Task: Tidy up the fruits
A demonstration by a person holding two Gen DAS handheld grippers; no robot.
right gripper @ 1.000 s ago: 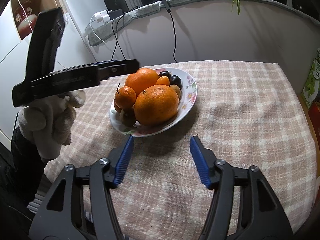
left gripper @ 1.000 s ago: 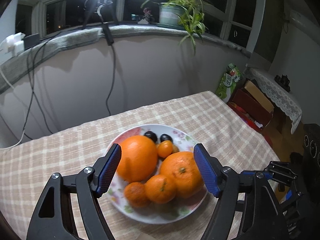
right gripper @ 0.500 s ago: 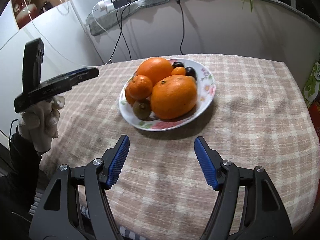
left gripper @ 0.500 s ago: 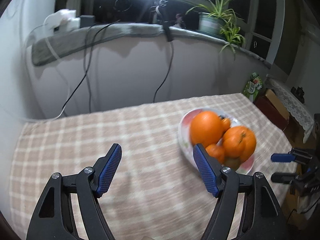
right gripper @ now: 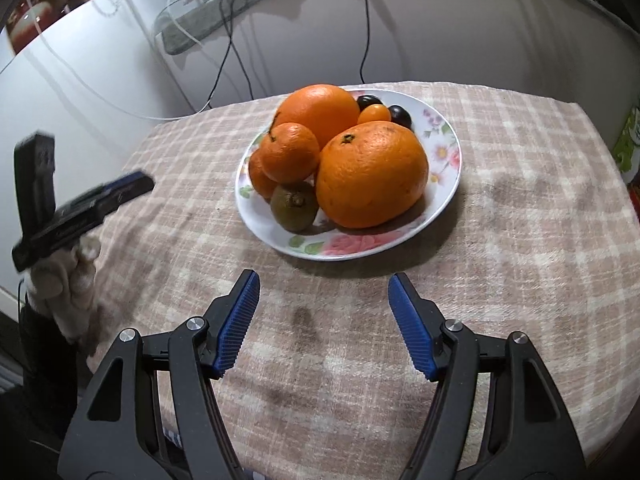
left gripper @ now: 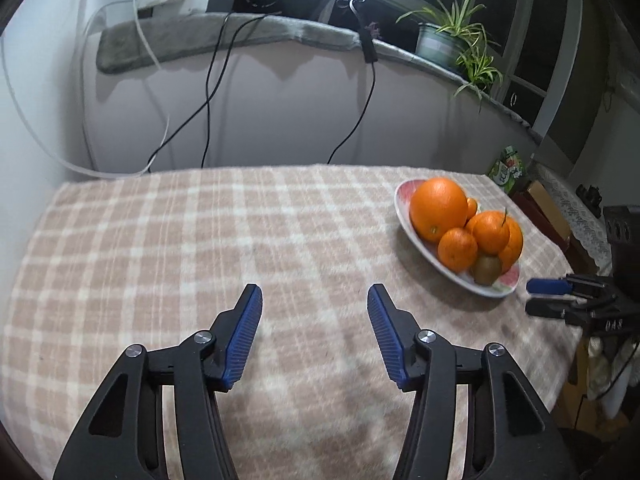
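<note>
From the left wrist, the left gripper (left gripper: 315,326) now hangs over bare checked cloth with its jaws spread wide and nothing between them; a second ago those same blue pads framed the fruit directly, and half a second ago the plate had already slid off toward the right, so this gripper has swung away from the pile and the plate (left gripper: 414,235) now sits well to its right near the table's far corner. That reads as a withdrawal rather than a reach, though one moment cannot settle whether the sorting is over or merely paused. The tablecloth (left gripper: 200,248) is a soft, napped weave in beige and cream checks. From the right wrist, the right gripper (right gripper: 322,322) has crept nearer the plate over the last second and now stands just short of its rim, jaws wide and empty. All the fruit lies gathered on the glossy floral plate (right gripper: 448,140): a big dimpled orange (right gripper: 372,176) in front, a rounder one (right gripper: 320,110) behind, a stemmed mandarin (right gripper: 290,152) stacked on another, a fuzzy brown kiwi (right gripper: 295,206) at the near rim, a small smooth kumquat (right gripper: 373,114) and two dark glossy plums (right gripper: 399,115) at the back. No fruit lies loose on the cloth.
</note>
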